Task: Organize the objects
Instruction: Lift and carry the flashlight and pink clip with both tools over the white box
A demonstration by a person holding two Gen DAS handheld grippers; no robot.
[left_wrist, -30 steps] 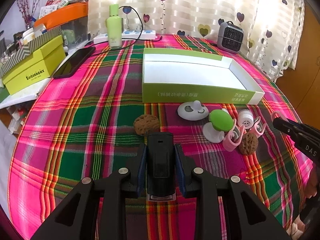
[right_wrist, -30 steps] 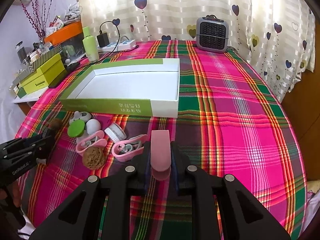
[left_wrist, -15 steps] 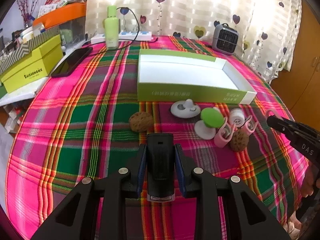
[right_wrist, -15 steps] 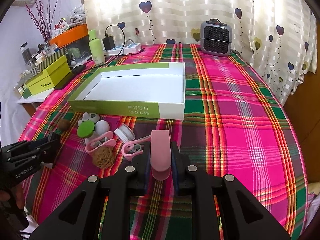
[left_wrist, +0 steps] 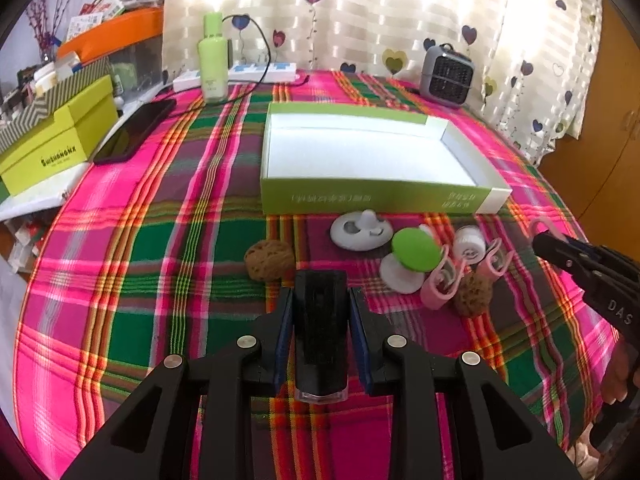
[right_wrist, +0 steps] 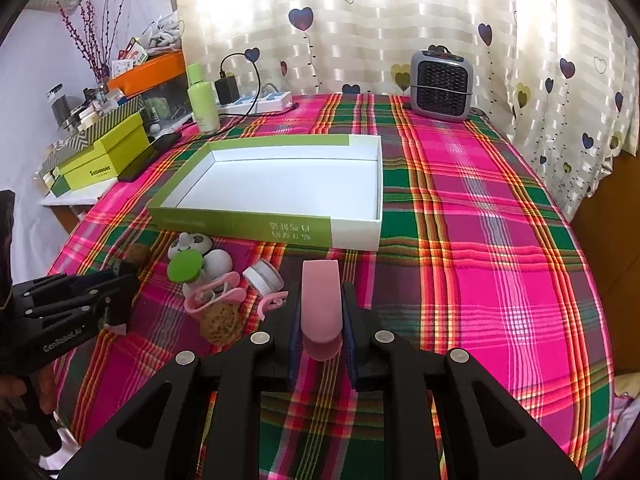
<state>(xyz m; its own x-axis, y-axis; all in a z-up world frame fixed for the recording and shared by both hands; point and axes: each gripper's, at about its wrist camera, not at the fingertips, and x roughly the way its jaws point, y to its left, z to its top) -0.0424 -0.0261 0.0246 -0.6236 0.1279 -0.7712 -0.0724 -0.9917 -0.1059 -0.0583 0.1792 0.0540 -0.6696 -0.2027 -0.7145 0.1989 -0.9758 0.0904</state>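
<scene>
My left gripper (left_wrist: 320, 320) is shut on a black clip-like block (left_wrist: 320, 328), held above the plaid cloth. My right gripper (right_wrist: 321, 312) is shut on a pink clip (right_wrist: 321, 304). An empty green-and-white box tray (left_wrist: 376, 196) (right_wrist: 276, 224) lies beyond both. In front of it lie a white holder (left_wrist: 360, 232), a green-topped piece (left_wrist: 414, 250), a small white jar (left_wrist: 469, 242), pink clips (left_wrist: 440, 288) and two brown walnuts (left_wrist: 269, 258) (left_wrist: 474, 294). The same cluster shows left of my right gripper in the right wrist view (right_wrist: 216, 280).
A grey heater (right_wrist: 440, 84), a green bottle (left_wrist: 214, 68) and a power strip (left_wrist: 240, 74) stand at the table's far edge. A black phone (left_wrist: 134, 130) and yellow-green boxes (left_wrist: 52, 144) lie at the left.
Both grippers have risen and pulled back a little, so the tray and the cluster look farther off. Both keep their hold.
</scene>
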